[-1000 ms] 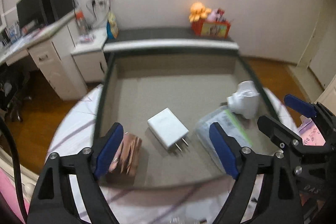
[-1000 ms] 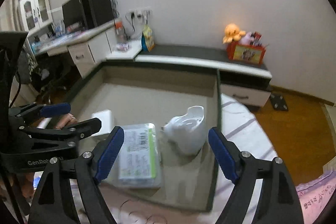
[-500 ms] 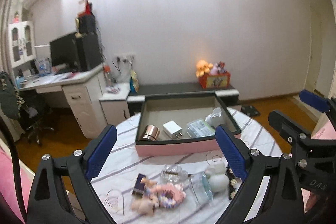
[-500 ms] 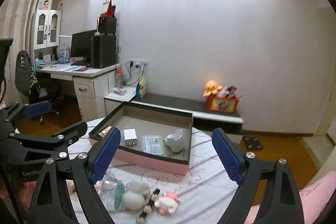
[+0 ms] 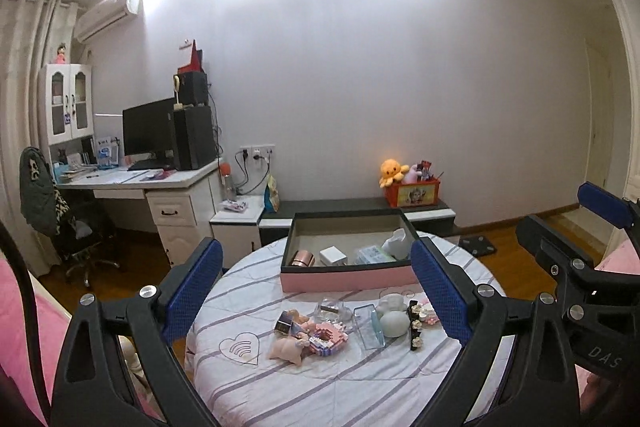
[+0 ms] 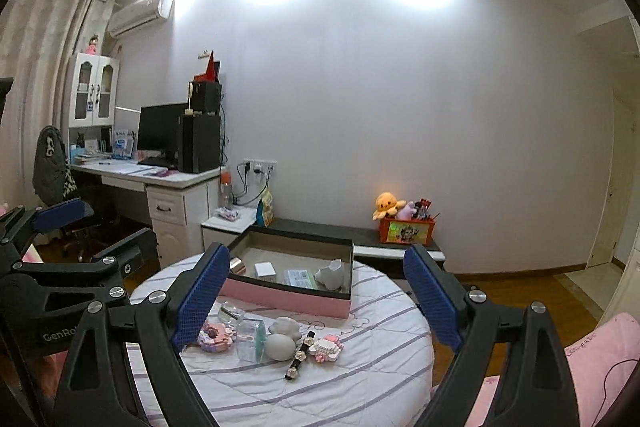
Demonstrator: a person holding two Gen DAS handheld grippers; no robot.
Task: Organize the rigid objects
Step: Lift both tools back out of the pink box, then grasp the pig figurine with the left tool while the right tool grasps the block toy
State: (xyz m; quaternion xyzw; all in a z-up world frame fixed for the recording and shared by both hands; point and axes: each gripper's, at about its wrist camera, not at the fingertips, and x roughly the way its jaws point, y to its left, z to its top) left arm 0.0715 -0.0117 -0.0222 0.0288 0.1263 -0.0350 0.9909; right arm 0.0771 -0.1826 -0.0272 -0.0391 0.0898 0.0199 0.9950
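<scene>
Left wrist view looks down on a round table [image 5: 248, 383] under a striped white cloth, with the left gripper [image 5: 316, 291] held above its near edge, jaws spread wide and holding nothing. A pink-sided tray [image 5: 348, 277] with a dark rim sits at the far edge of the table; inside it lie a copper-coloured tin [image 5: 302, 259] at the left, a white plug adapter [image 5: 333, 255] beside it, a clear packet [image 5: 370, 254] and a white holder [image 5: 396, 239] at the right. Nearer the middle of the table lie loose things close together: a pink plush toy [image 5: 286, 347], a pink block figure [image 5: 326, 335], a clear box [image 5: 370, 321], a pale egg-shaped piece [image 5: 393, 323] and a dark flowered strap [image 5: 414, 325]. Right wrist view shows the right gripper [image 6: 316, 297] above the same near edge, jaws also wide apart and empty, with the tray [image 6: 288, 297] beyond and the strap [image 6: 300, 353] near the table's centre.
</scene>
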